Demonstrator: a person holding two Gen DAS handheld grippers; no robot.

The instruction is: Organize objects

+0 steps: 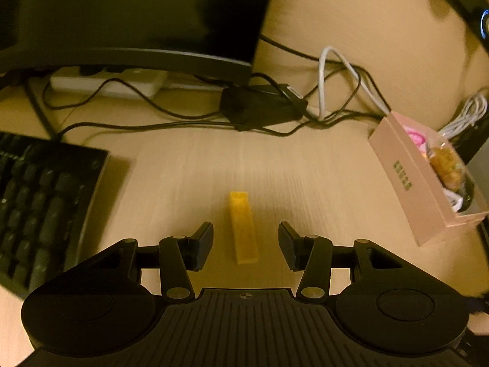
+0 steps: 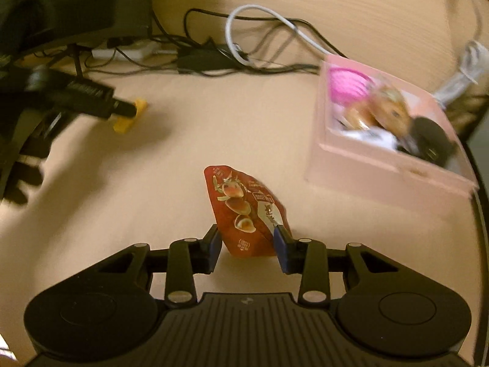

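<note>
The right gripper (image 2: 247,246) is clenched on a red snack packet (image 2: 244,214) just above the desk (image 2: 214,140), near the pink box (image 2: 379,159). The left gripper (image 1: 246,244) stands released, its fingers on both sides of the yellow block (image 1: 243,229) without touching it; the keyboard (image 1: 39,208) lies on its left.

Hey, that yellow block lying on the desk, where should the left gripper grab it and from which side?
Grip the yellow block across its narrow width, near mid-length, coming down from above. It lies flat on the desk, its long axis running away between the left gripper's open fingers, so the long side faces already line up with them.
</note>
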